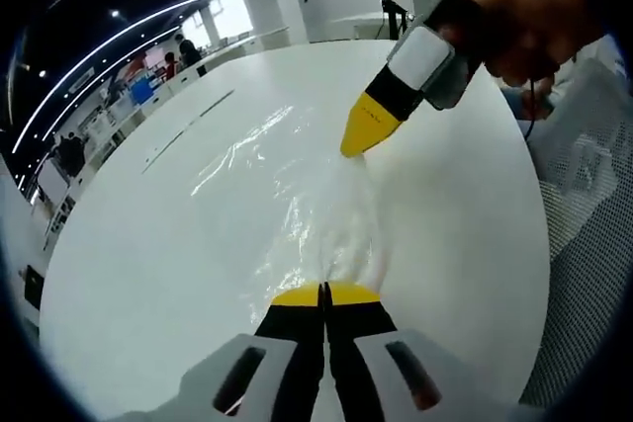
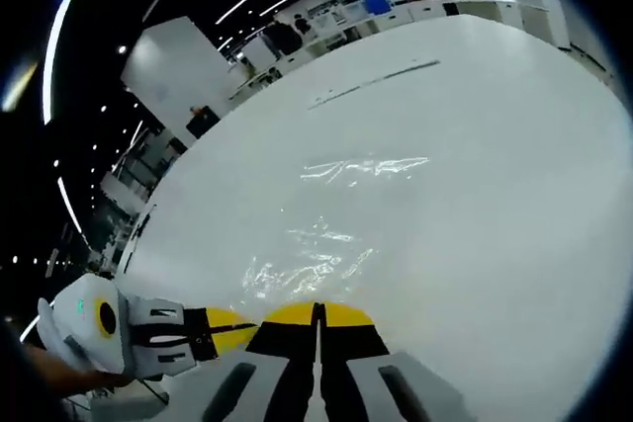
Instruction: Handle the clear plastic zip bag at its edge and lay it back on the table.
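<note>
A clear plastic zip bag (image 1: 287, 185) lies stretched and crinkled over the white table (image 1: 138, 274). In the left gripper view my left gripper (image 1: 324, 294) is shut, its yellow tips pinching the bag's near edge. My right gripper (image 1: 362, 141) comes in from the upper right in a person's hand (image 1: 524, 27), its yellow tips closed on the bag's far edge. The right gripper view has my right gripper (image 2: 317, 314) shut at the bottom, with the bag (image 2: 321, 254) glinting just ahead of it. The left gripper (image 2: 229, 329) pokes in from the lower left, right beside it.
A dark seam (image 1: 188, 130) runs across the tabletop beyond the bag. A white mesh chair (image 1: 593, 205) stands off the table's right edge. Desks and people (image 1: 178, 56) line the far side of the room. Wide bare tabletop (image 2: 495, 165) surrounds the bag.
</note>
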